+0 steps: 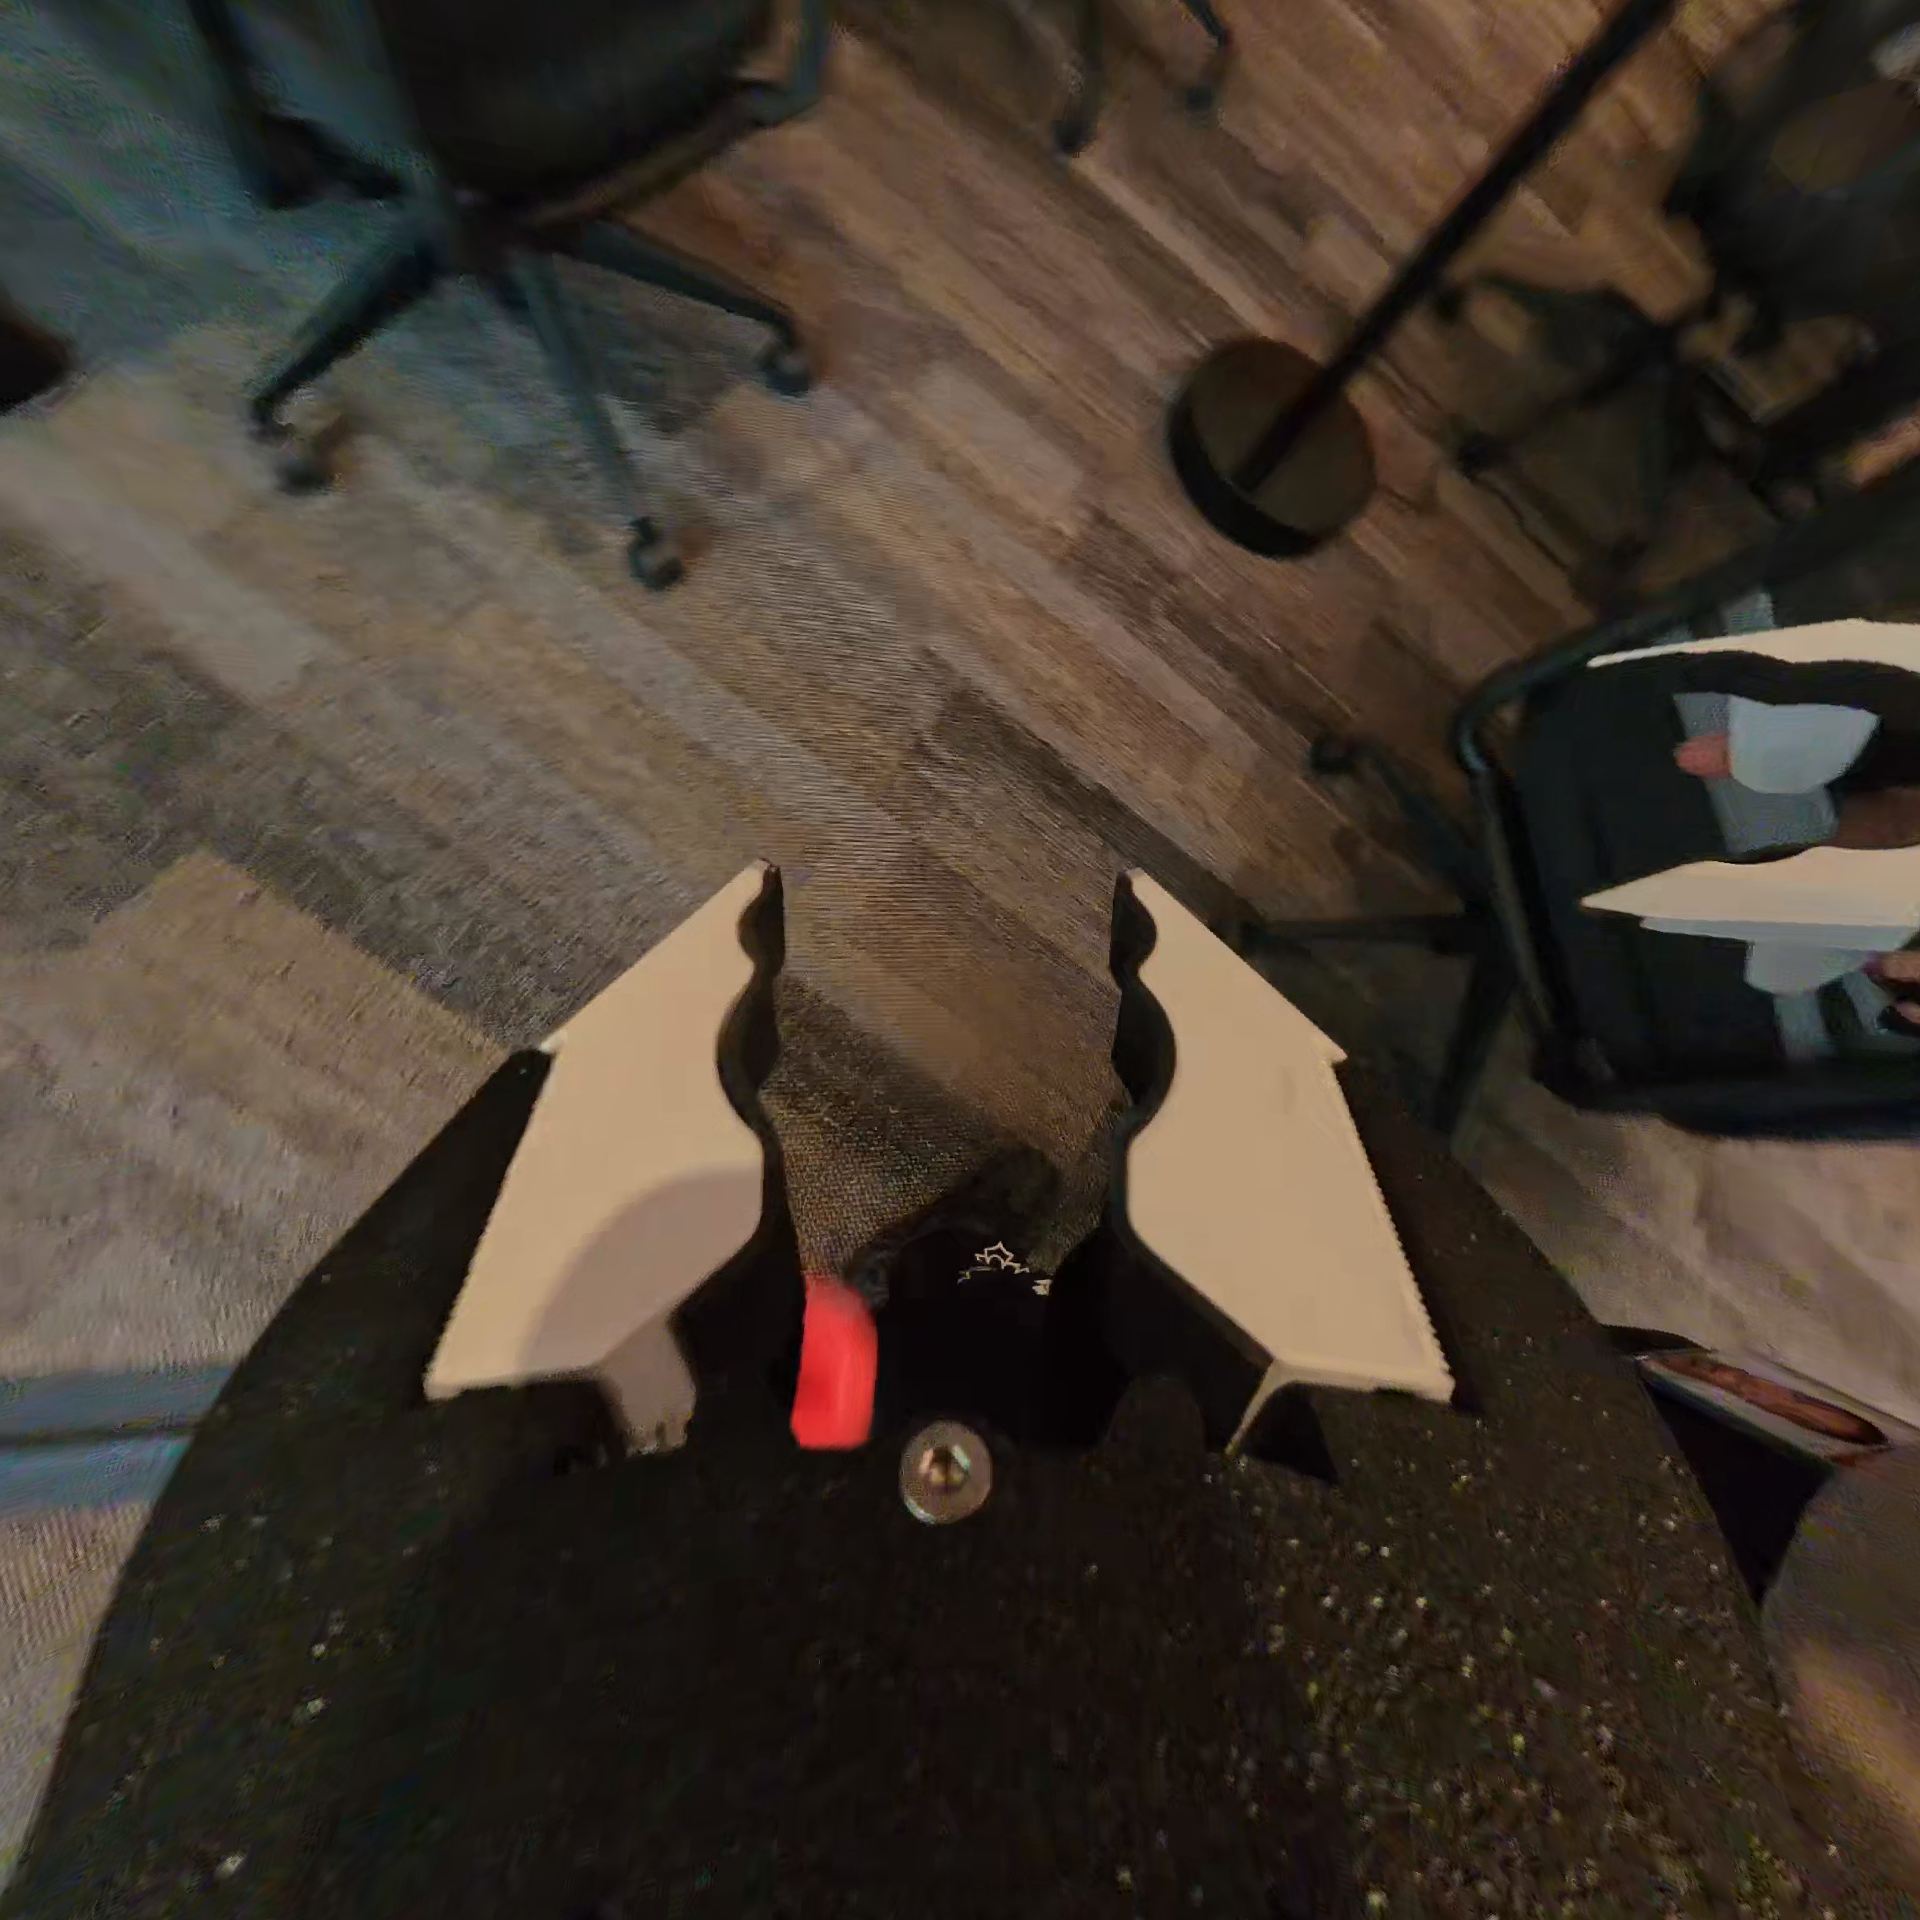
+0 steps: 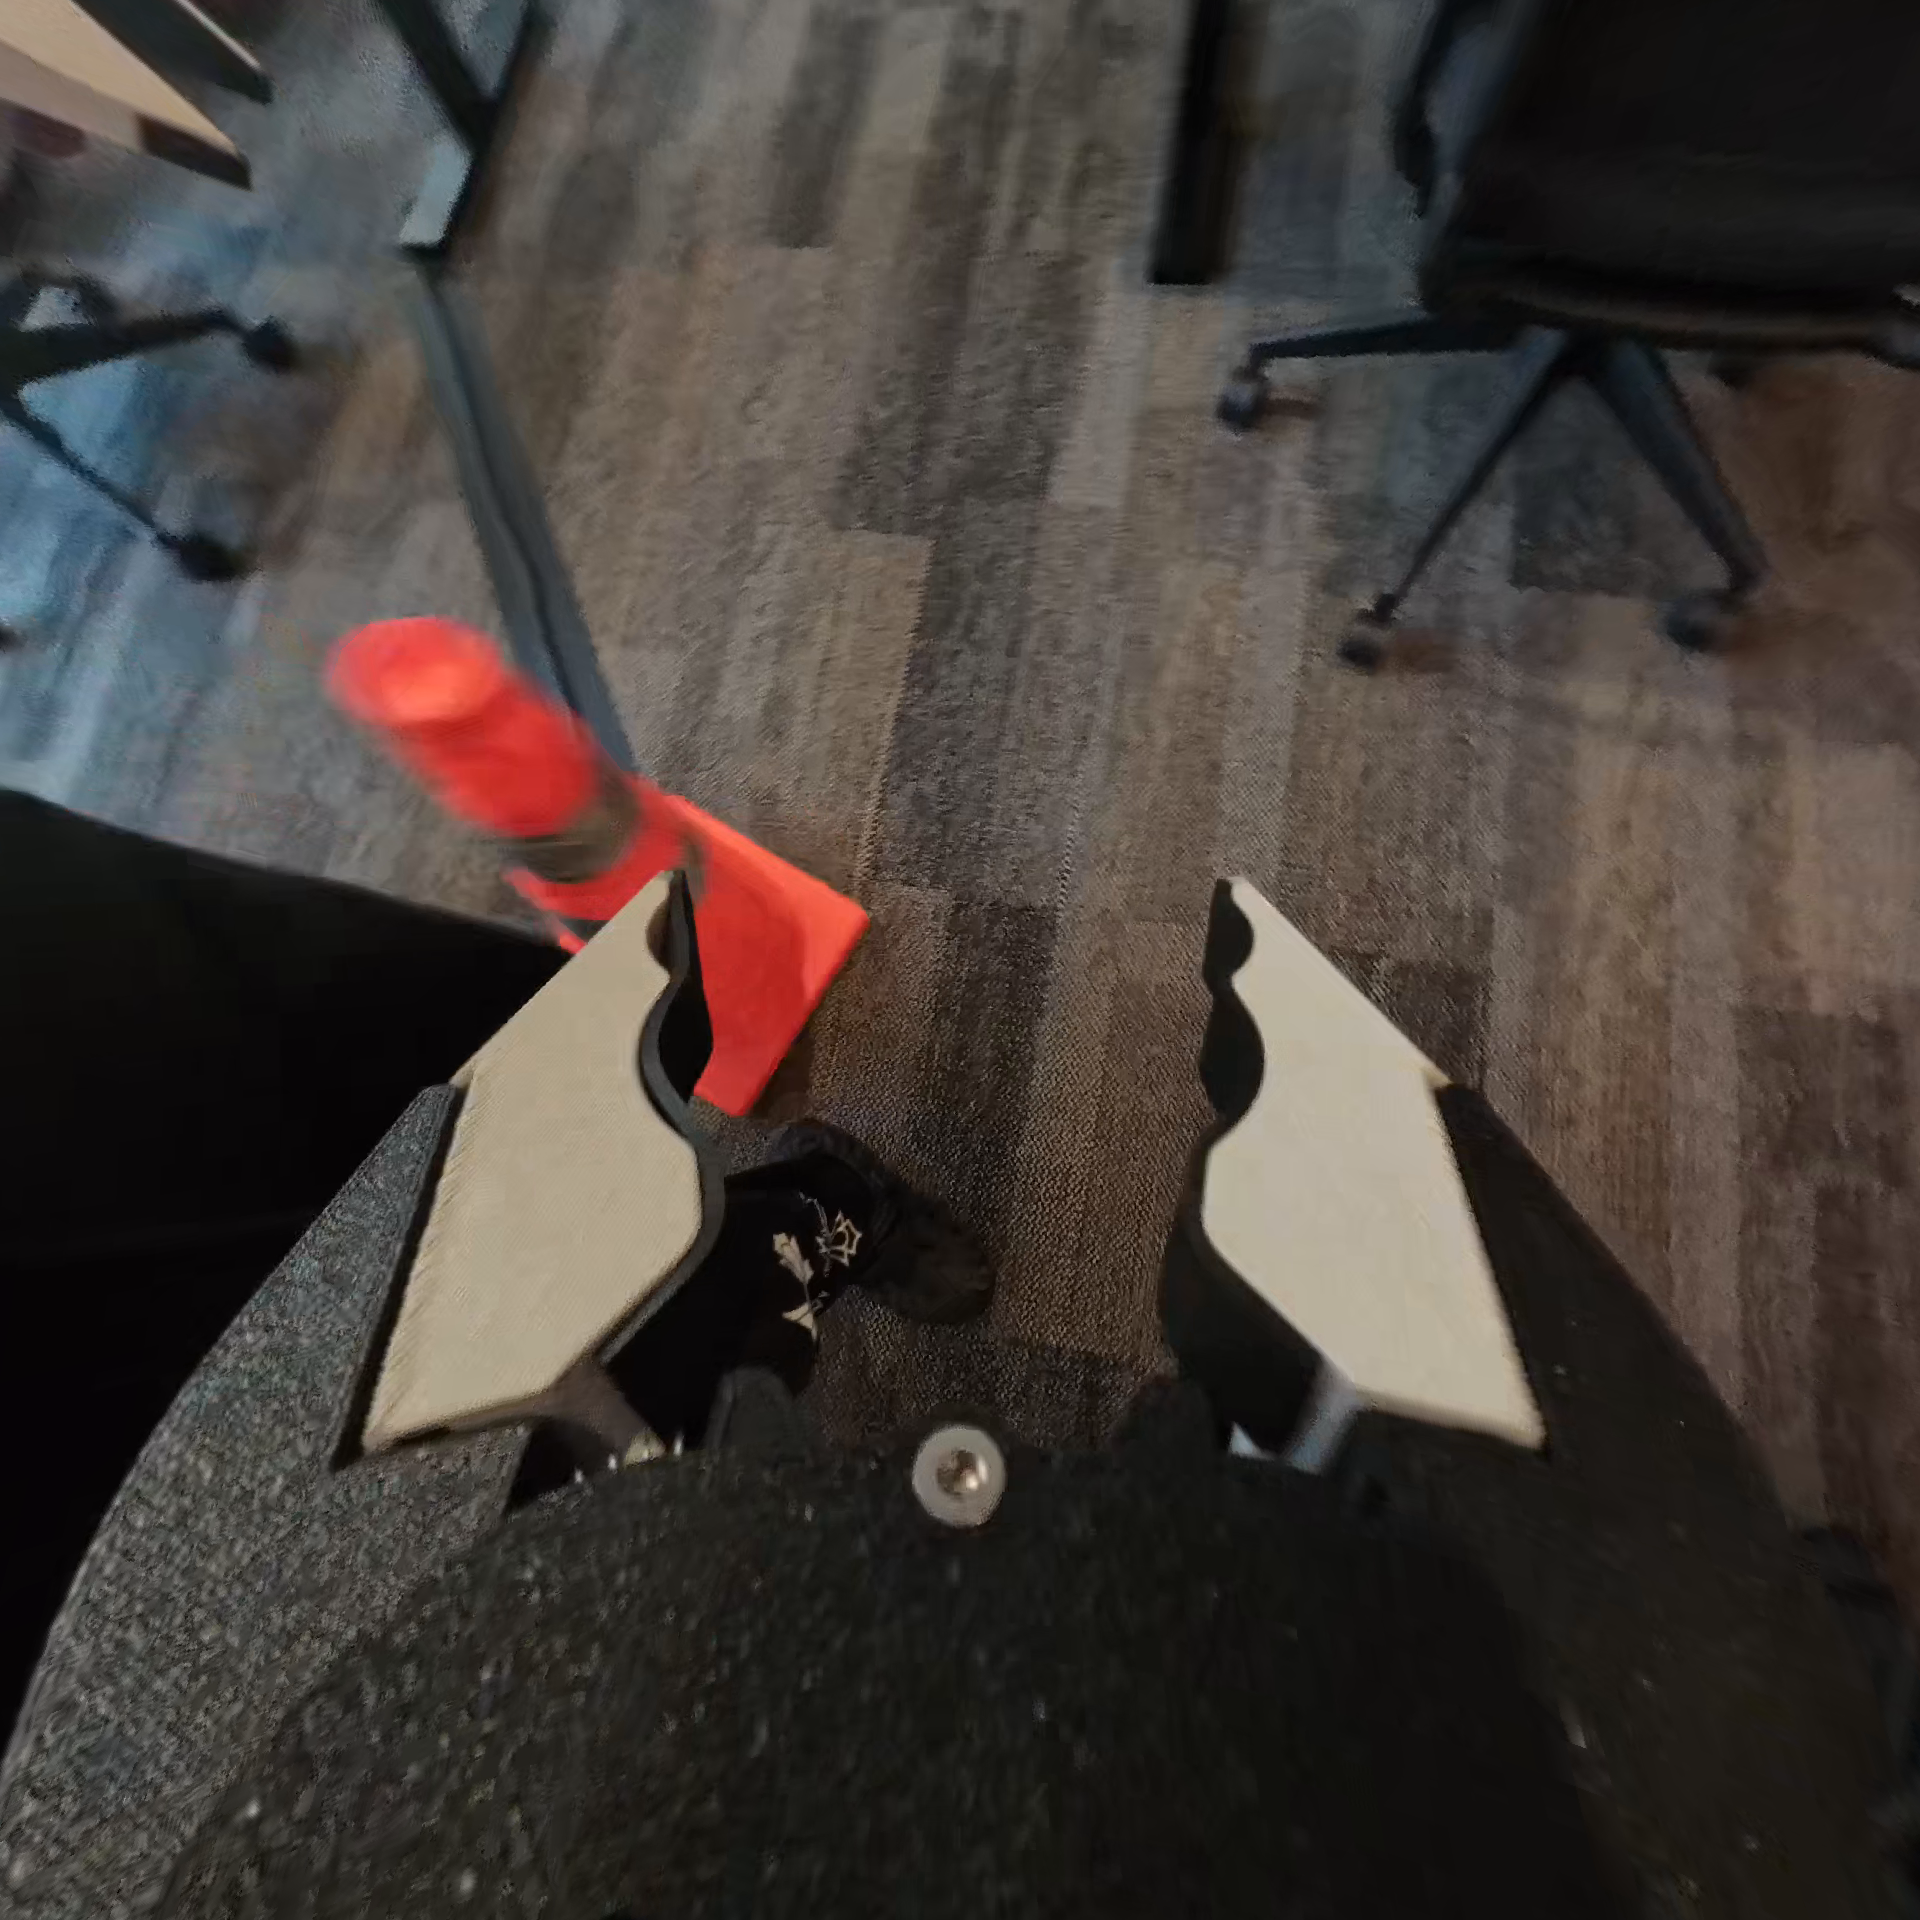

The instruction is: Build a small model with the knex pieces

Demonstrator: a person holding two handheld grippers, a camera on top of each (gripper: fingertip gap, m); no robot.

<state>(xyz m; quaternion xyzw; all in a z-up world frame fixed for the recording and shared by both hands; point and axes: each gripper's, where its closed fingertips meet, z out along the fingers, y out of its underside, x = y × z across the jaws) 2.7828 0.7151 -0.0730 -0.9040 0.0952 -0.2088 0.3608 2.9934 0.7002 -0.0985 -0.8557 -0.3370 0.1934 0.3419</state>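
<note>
Left claw point(image 1: 945, 883) is seen pointed down at the floor point(image 1: 416, 831) with its jaws parted and nothing gripped between them; grey carpet shows through the gap, and a small red piece point(image 1: 831, 1371) and a black shoe toe point(image 1: 997, 1236) are seen low between the fingers. A black office chair point(image 1: 499, 156) on castors is seen upper left, a black round base with a pole point(image 1: 1278, 447) upper right on wood-look flooring. At right edge a second black chair frame point(image 1: 1496, 935) is seen, with another white-fingered claw point(image 1: 1766, 790) partly visible, too cropped to judge.
</note>
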